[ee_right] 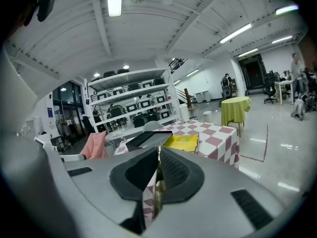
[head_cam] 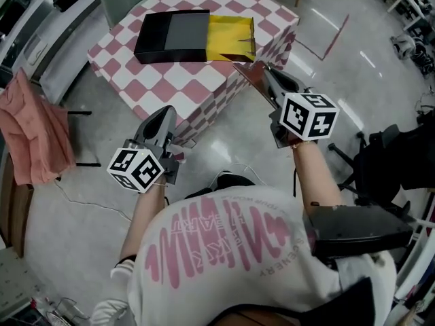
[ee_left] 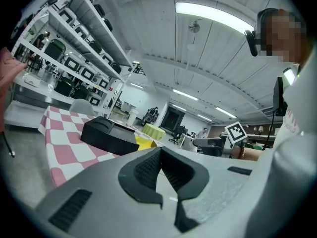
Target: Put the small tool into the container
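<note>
Two grippers sit in the lower half of the frame. Pink cloth (head_cam: 30, 134) hangs at far left. Left gripper (head_cam: 163, 114) (ee_left: 159, 155), lower left of centre: jaws together, nothing between them. Black box (head_cam: 170, 36) on checked table (head_cam: 177, 80), upper centre; yellow container (head_cam: 230, 36) juts from its right end. Right gripper (head_cam: 266, 73) (ee_right: 158, 155), tip near the table corner: jaws nearly together, thin slit showing the checked cloth. Small tool not made out.

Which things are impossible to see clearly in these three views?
The small tool: it shows in no view.
The black box interior: head view, its own top covers it.
The yellow tray: right gripper view, the right hand-held gripper hides its near part.
</note>
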